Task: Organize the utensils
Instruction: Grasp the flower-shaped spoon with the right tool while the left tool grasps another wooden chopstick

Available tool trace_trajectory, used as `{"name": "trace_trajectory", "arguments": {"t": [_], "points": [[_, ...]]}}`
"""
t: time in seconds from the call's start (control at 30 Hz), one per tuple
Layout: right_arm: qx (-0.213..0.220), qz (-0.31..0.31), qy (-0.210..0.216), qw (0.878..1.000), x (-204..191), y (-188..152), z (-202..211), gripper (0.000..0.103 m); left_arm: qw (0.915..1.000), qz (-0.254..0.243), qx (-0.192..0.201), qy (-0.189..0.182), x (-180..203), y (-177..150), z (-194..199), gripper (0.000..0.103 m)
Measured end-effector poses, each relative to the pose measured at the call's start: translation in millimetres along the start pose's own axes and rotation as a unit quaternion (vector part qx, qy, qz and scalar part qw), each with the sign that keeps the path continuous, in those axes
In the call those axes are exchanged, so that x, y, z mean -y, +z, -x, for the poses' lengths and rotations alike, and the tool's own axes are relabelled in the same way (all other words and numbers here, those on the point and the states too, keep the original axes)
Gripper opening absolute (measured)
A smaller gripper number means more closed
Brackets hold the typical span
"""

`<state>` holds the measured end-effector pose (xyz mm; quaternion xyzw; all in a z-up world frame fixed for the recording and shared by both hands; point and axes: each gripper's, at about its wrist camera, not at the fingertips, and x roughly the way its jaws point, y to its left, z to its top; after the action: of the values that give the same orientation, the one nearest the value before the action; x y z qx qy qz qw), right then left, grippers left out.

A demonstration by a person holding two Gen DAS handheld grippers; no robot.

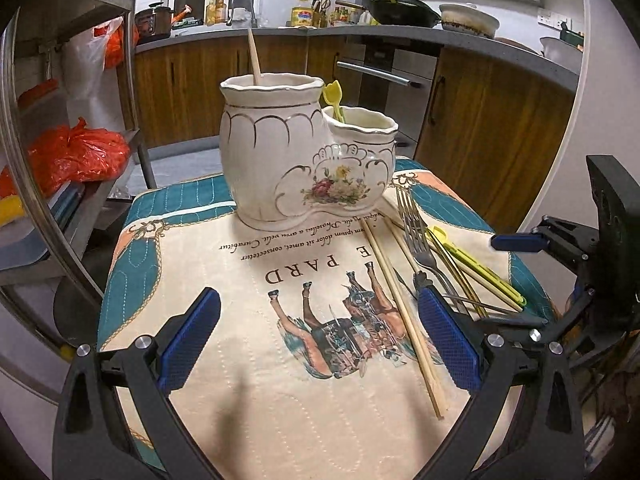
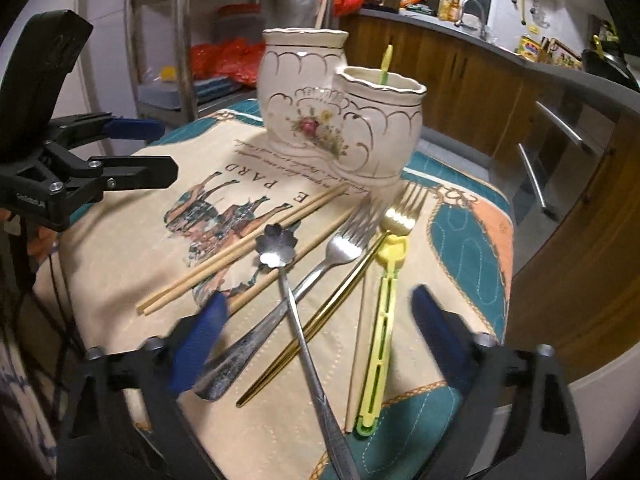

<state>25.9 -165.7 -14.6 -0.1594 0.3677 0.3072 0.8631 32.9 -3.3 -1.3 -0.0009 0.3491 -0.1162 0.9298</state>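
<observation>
So there's a white two-pot ceramic holder (image 2: 340,112) with gold trim, standing upright. A wooden chopstick (image 1: 253,54) leans in the taller pot. Beside it lie loose chopsticks (image 2: 240,250), a silver fork (image 2: 280,312), flower-headed spoon (image 2: 296,316), gold fork (image 2: 344,292) and a yellow plastic fork (image 2: 382,332), partly crossed over each other.

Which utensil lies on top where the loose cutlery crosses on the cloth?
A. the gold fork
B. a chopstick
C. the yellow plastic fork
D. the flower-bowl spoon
D: the flower-bowl spoon has its handle running unbroken over the silver fork and the gold fork.
</observation>
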Motion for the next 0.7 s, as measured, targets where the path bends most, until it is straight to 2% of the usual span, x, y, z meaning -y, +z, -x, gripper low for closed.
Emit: {"name": "trace_trajectory", "arguments": {"t": [0.03,0.23,0.5,0.7], "points": [[-0.004,0.002,0.002,1.0,0,1,-1,0.066,1.0,0.0,0.0,0.0,0,0,0,0.097],[-0.022,0.022,0.026,0.999,-2,2,-2,0.036,1.0,0.004,0.0,-0.003,0,0,-1,0.097],[-0.031,0.04,0.039,0.998,-12,13,-15,0.024,1.0,0.005,-0.004,-0.006,3,-1,-2,0.097],[-0.045,0.068,0.032,0.996,-16,19,-25,0.014,0.9999,0.011,-0.001,-0.007,1,-1,-1,0.097]]}}
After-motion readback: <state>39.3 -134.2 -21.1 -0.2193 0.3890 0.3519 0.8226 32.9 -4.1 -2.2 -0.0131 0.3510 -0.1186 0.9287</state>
